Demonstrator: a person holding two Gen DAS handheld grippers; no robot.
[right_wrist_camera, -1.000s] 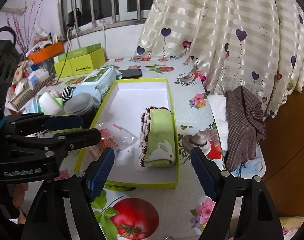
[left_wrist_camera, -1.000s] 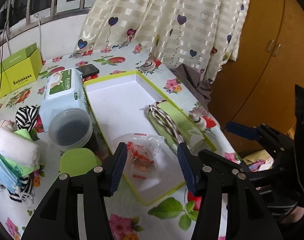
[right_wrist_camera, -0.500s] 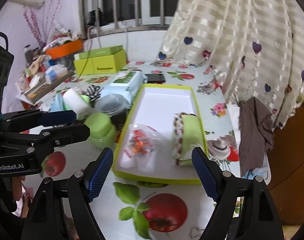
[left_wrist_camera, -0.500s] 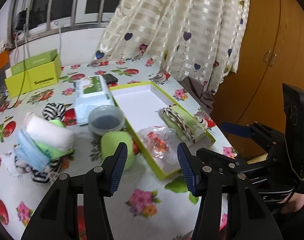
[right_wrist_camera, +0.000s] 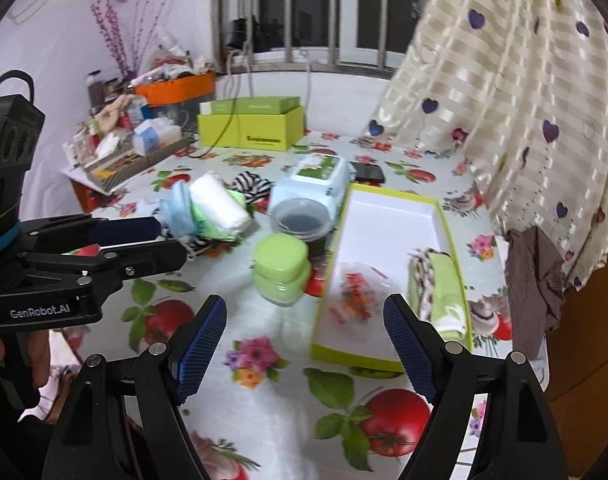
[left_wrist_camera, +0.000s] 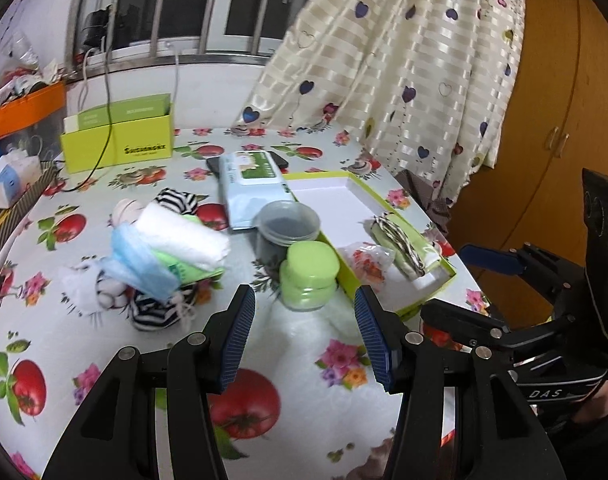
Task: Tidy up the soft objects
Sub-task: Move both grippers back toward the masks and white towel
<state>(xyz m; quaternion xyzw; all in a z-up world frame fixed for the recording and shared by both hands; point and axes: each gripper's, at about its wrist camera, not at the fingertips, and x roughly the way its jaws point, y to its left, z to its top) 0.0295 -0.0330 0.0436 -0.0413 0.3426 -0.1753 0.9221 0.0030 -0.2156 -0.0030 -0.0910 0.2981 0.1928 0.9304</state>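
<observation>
Barred window (left_wrist_camera: 192, 8), heart-print curtain (left_wrist_camera: 404, 60), wooden wardrobe (left_wrist_camera: 560, 92), white wall (right_wrist_camera: 64, 40)

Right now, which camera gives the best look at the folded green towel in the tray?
The right wrist view: the folded green towel lies lengthwise along the right wall of the tray, its top face showing. In the left wrist view the towel is farther off, seen obliquely.

Two black hand-held grippers, left gripper (left_wrist_camera: 304, 336) and right gripper (right_wrist_camera: 304, 348), carry ribbed blue finger pads (right_wrist_camera: 200, 344), silver screws and white "GenRobot.AI" lettering.
</observation>
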